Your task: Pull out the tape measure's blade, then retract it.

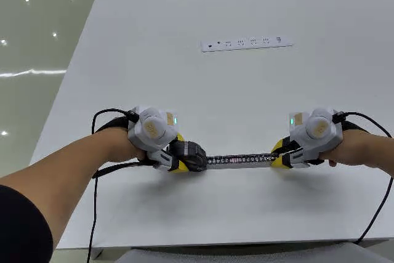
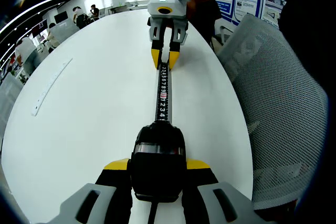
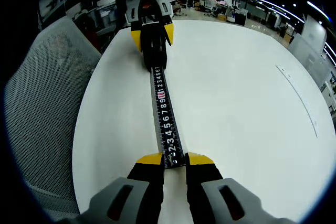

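A black tape measure case (image 1: 189, 155) (image 2: 158, 153) lies near the table's front edge, with my left gripper (image 1: 178, 159) (image 2: 157, 164) shut on it. Its blade (image 1: 241, 159) (image 2: 163, 92) (image 3: 167, 120), dark with white numbers, runs out flat along the table to the right. My right gripper (image 1: 278, 154) (image 3: 174, 159) is shut on the blade's free end. In the left gripper view the right gripper (image 2: 166, 59) stands at the far end of the blade. In the right gripper view the left gripper (image 3: 152, 36) holds the case (image 3: 154, 51) at the far end.
A white power strip (image 1: 246, 44) (image 2: 50, 86) (image 3: 297, 98) lies farther back on the white table (image 1: 203, 90). A grey mesh chair back (image 2: 278, 108) (image 3: 47, 87) stands at the table's near edge. Cables (image 1: 95, 170) trail from both grippers.
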### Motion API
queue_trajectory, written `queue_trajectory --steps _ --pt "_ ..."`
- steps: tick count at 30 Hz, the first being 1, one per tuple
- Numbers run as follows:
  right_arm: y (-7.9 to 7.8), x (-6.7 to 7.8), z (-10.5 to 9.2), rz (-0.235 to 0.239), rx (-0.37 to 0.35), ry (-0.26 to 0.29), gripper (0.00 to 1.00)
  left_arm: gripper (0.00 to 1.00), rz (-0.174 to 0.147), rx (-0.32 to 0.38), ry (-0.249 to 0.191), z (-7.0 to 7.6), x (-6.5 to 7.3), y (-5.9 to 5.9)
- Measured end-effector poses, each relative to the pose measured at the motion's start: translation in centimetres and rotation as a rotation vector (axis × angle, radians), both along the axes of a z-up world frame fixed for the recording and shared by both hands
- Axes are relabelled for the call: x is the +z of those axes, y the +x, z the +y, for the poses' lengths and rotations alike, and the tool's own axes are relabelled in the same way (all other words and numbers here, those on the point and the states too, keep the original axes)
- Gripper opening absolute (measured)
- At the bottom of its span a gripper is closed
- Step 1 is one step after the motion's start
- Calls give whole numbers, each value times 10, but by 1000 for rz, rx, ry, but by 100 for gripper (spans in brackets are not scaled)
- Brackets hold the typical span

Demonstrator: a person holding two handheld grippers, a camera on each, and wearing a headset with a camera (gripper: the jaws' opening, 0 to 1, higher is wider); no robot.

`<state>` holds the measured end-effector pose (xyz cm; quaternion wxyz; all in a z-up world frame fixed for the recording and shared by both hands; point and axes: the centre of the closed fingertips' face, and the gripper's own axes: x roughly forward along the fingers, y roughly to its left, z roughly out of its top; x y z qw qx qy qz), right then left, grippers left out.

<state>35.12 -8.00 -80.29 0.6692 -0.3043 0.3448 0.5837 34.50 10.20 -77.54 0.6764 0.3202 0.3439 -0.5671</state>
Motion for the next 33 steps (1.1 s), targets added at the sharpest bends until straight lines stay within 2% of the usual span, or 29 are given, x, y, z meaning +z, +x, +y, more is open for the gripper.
queue_trajectory --steps 11,33 --pt "-1 2 -6 10 -14 -19 11 33 -1 1 -1 0 0 0" --pt "-4 3 -14 18 -29 -20 11 33 -7 -2 1 0 0 0"
